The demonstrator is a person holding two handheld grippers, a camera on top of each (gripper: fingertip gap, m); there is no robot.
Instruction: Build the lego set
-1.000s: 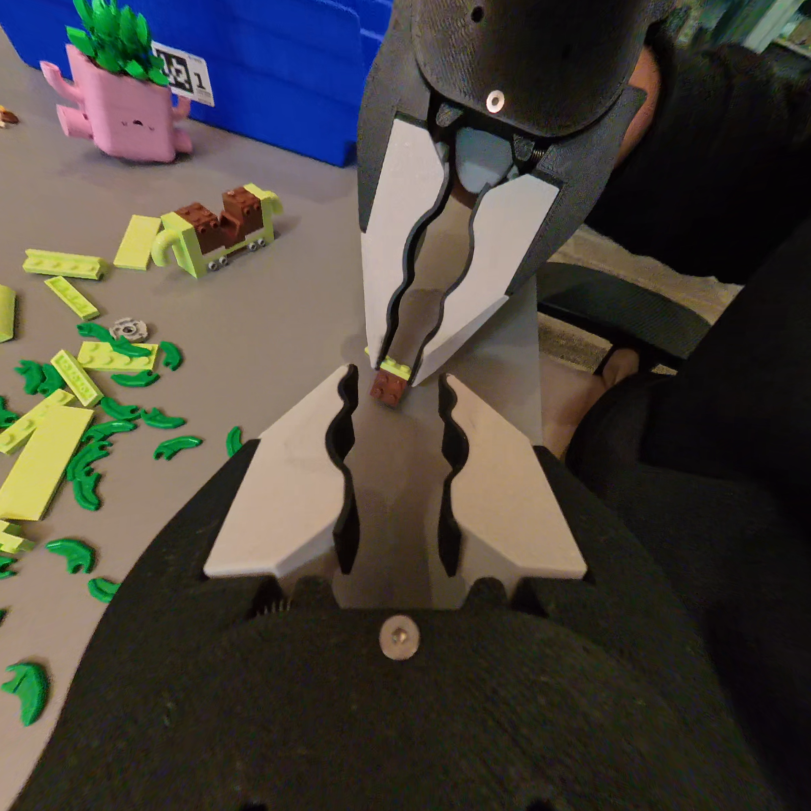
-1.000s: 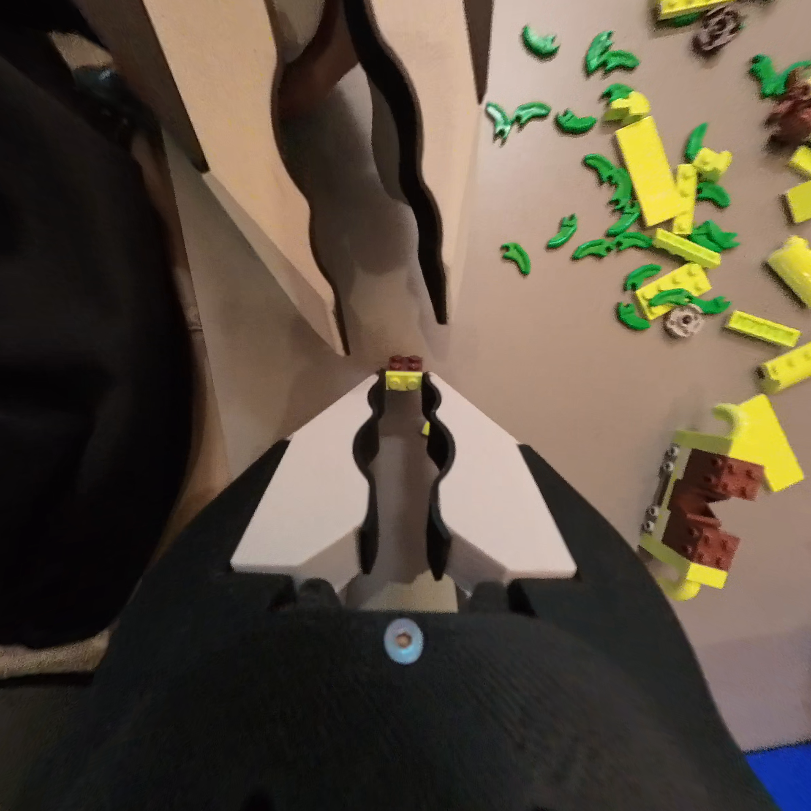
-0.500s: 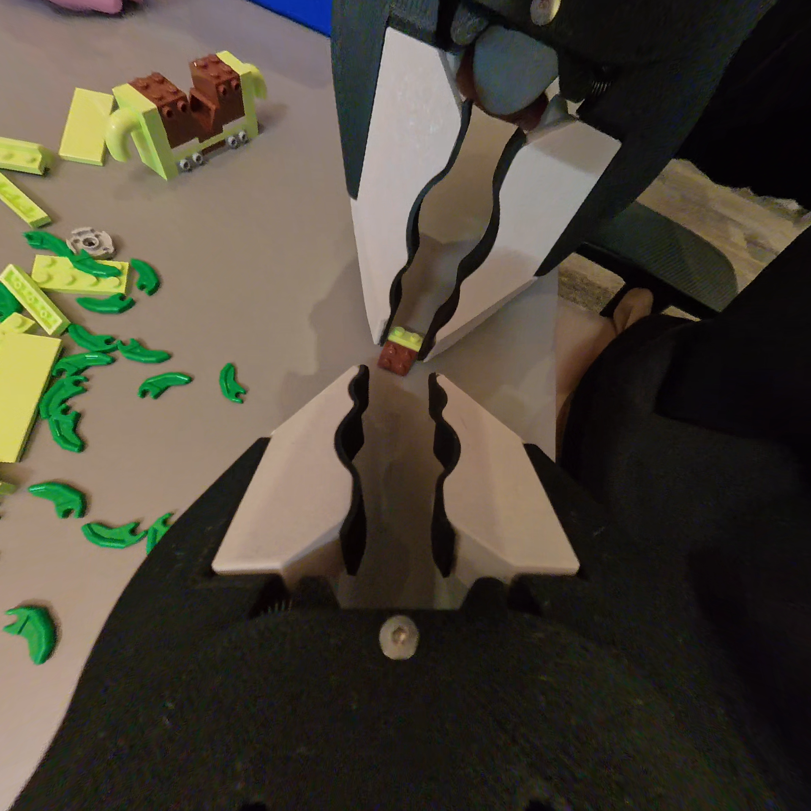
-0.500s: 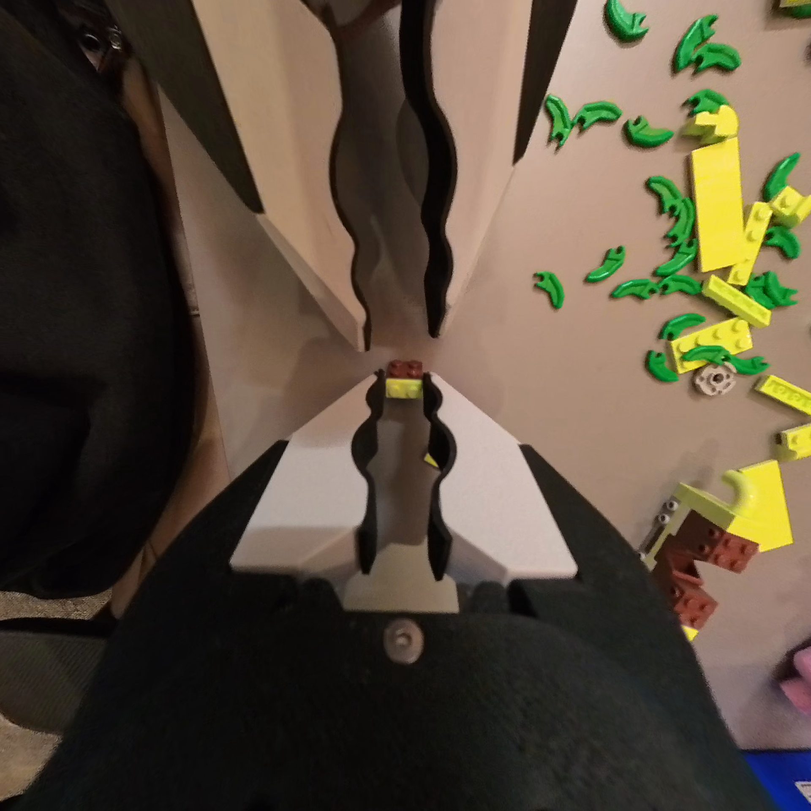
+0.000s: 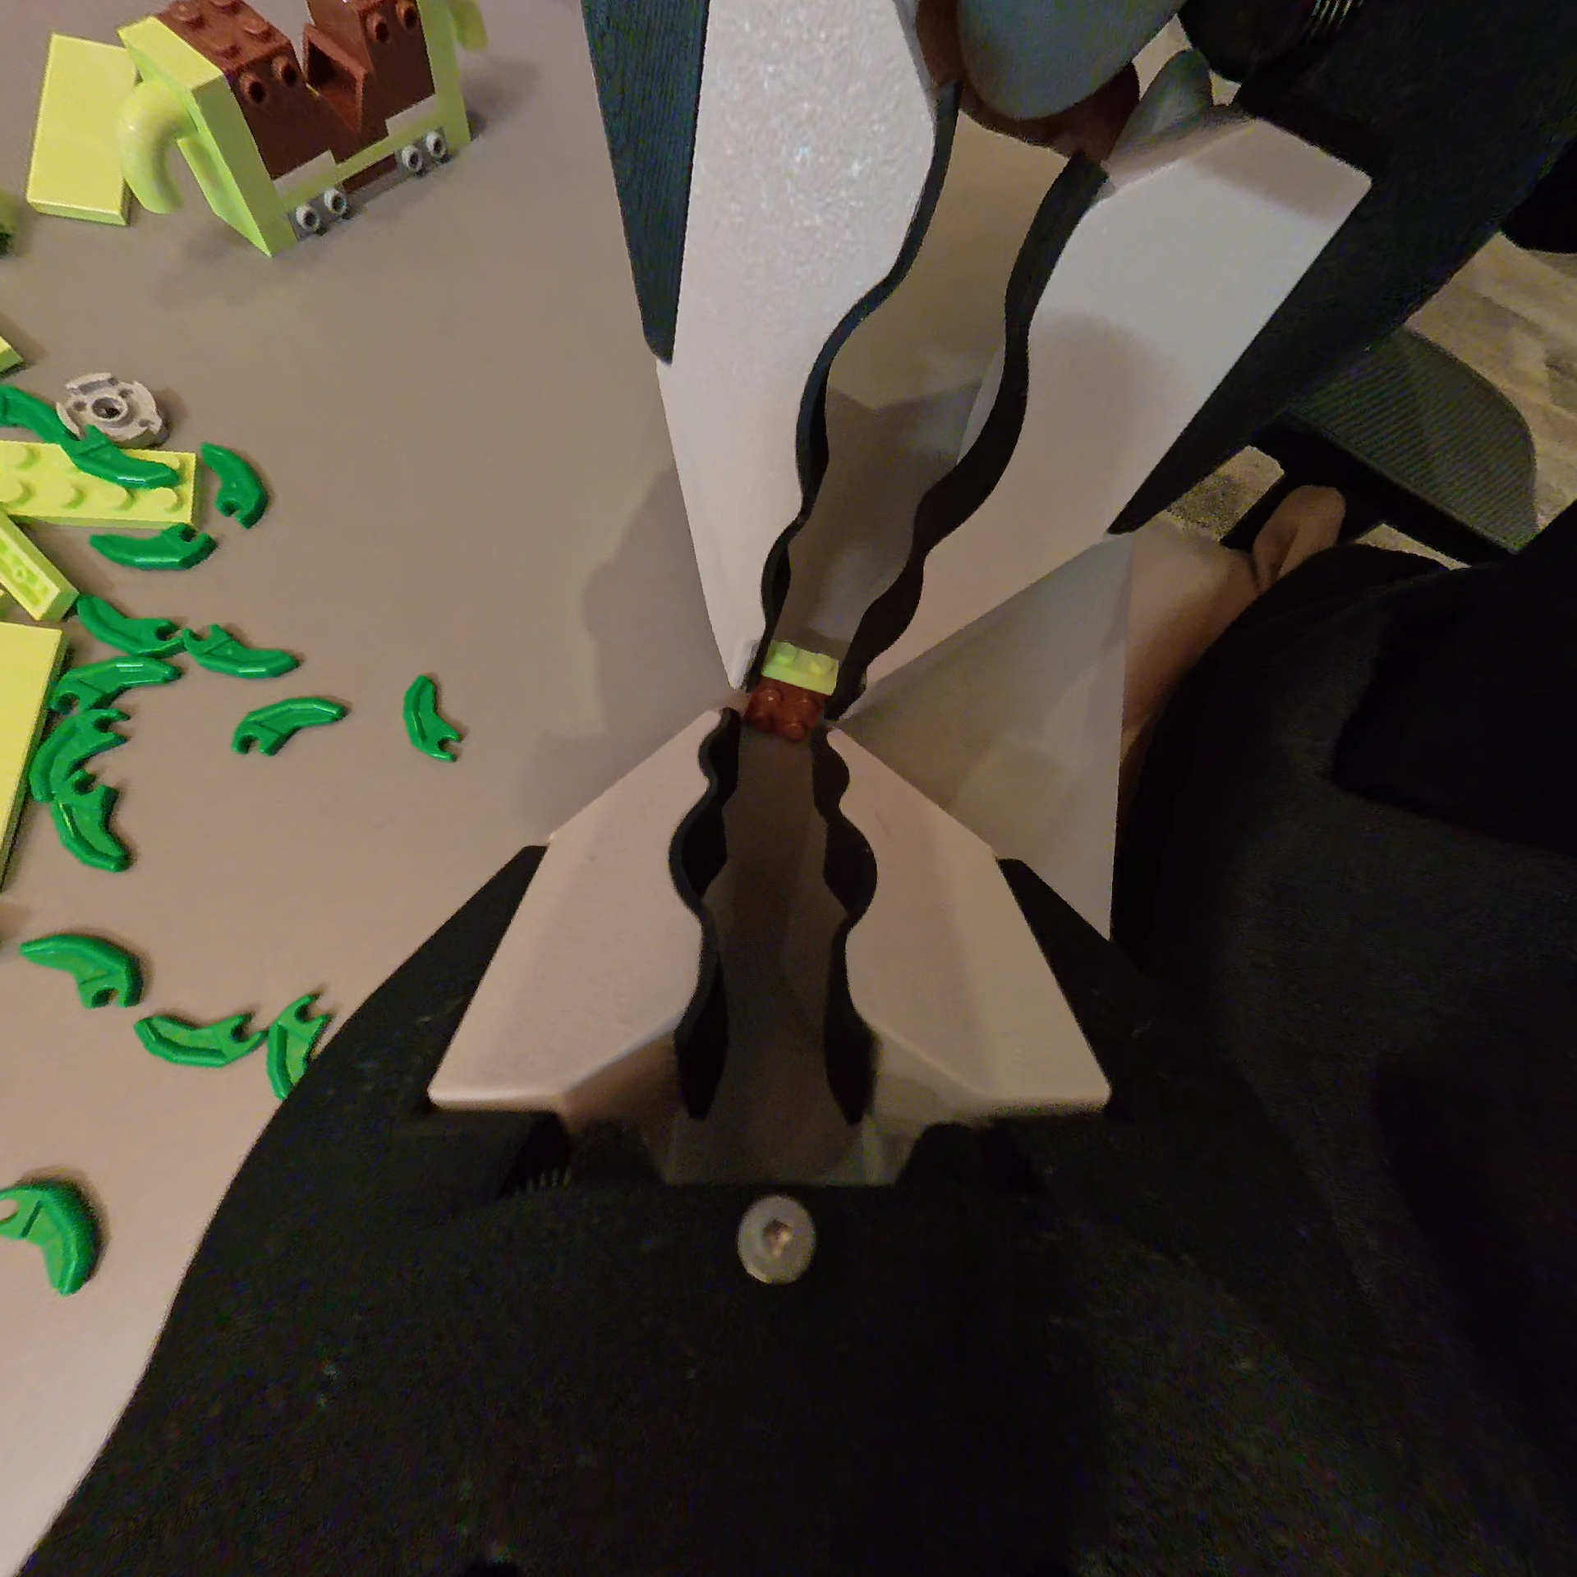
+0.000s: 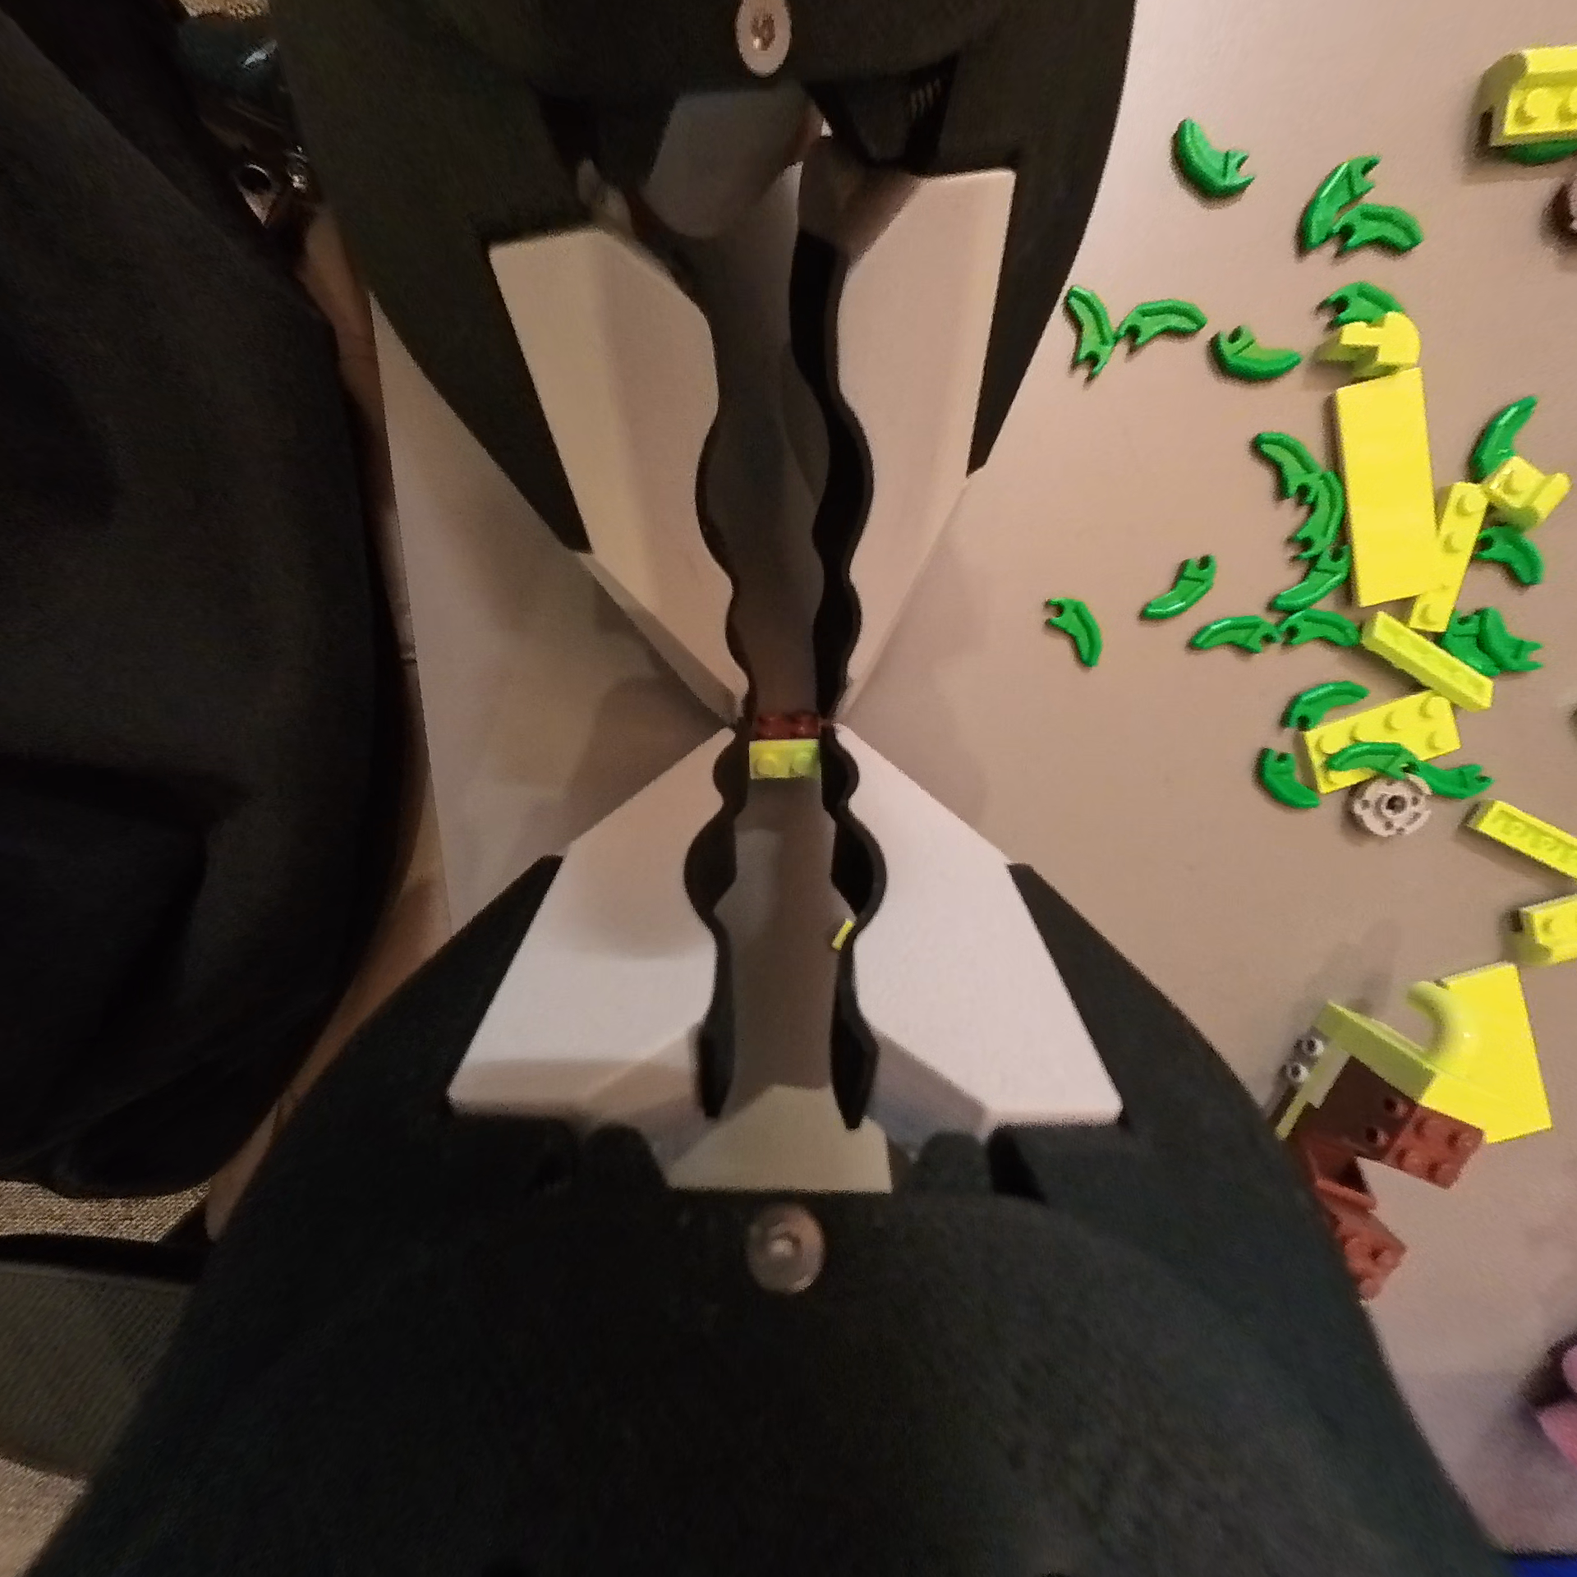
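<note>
A small stack, a lime plate (image 5: 800, 663) on a brown brick (image 5: 781, 710), is held above the grey table (image 5: 478, 478) near its edge. My right gripper (image 5: 798, 676) comes in from the top of the left wrist view and is shut on the lime plate. My left gripper (image 5: 775, 730) meets it tip to tip, its fingertips pressed on the sides of the brown brick. In the right wrist view the lime plate (image 6: 785, 759) sits between the tips of my right gripper (image 6: 785, 758), and the brown brick (image 6: 785, 725) between those of my left gripper (image 6: 785, 712).
A partial build of lime and brown bricks (image 5: 299, 111) lies on the table, also in the right wrist view (image 6: 1408, 1101). Green leaf pieces (image 5: 290, 721), lime plates (image 5: 94, 495) and a grey round piece (image 5: 111, 410) lie scattered. A person's dark clothing and a chair (image 5: 1408, 444) are beyond the table edge. Both grippers' tips are close together, under 4 cm apart. The grey round piece (image 5: 111, 410) is about 15 centimetres from both grippers' fingertips.
My left gripper has moved up to the right gripper's tips and narrowed its jaws onto the brown brick. The right gripper has kept its hold on the lime plate.
</note>
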